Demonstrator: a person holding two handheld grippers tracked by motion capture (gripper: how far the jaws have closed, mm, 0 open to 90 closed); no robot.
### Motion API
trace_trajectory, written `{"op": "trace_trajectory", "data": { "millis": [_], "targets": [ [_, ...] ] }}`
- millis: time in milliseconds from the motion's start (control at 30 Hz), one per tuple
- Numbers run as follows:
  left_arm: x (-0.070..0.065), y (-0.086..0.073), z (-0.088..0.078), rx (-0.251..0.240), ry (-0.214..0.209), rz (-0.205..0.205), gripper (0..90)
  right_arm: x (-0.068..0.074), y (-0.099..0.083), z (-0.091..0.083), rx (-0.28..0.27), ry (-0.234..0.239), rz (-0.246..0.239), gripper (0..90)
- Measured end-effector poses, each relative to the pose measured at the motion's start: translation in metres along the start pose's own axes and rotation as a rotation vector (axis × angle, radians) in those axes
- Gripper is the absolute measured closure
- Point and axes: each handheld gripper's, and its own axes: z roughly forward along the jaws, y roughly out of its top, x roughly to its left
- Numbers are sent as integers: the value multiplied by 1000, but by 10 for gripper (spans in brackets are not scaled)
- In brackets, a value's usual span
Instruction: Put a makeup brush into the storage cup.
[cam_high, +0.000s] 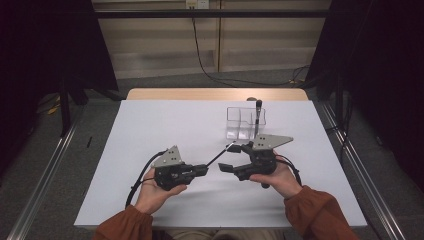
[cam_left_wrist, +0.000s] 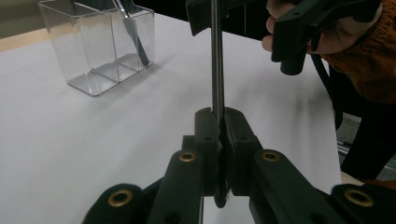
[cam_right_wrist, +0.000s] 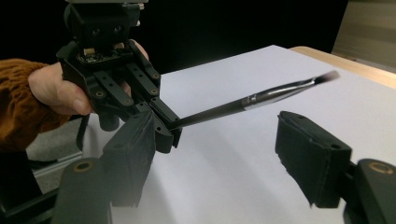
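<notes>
Black slim brush (cam_right_wrist: 243, 104): matte handle, short silver ferrule, dark flat angled bristle tip, blurred in right gripper view. Clamped by handle end in left gripper (cam_high: 204, 170), jaws fully closed on it. Shaft runs toward 1 o'clock in high view, tip near right gripper (cam_high: 231, 157). Right gripper jaws apart, nothing pressed between pads, brush passing above the gap. Clear plastic two-compartment holder (cam_high: 239, 123) at 12 o'clock from right gripper, well apart, second dark-handled tool (cam_high: 258, 111) standing in its right compartment. White tabletop (cam_high: 165, 125) beneath.
</notes>
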Motion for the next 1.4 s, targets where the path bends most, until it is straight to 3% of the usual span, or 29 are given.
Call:
{"op": "trace_trajectory", "data": {
  "millis": [67, 300, 767, 1167, 1400],
  "targets": [
    [-1, 0, 1, 0, -5, -2, 855, -2, 0, 0, 17, -5, -11, 330],
    [-1, 0, 1, -7, -7, -3, 855, -4, -1, 0, -8, 23, 40, 479],
    [-5, -6, 12, 38, -21, 16, 854, -7, -1, 0, -33, 72, 108, 731],
    [-6, -7, 20, 46, -18, 23, 843, -8, 1, 0, -61, 131, 155, 824],
    [-4, -11, 21, 51, -4, 6, 800, -5, 2, 1, -48, 160, 147, 854]
  ]
}}
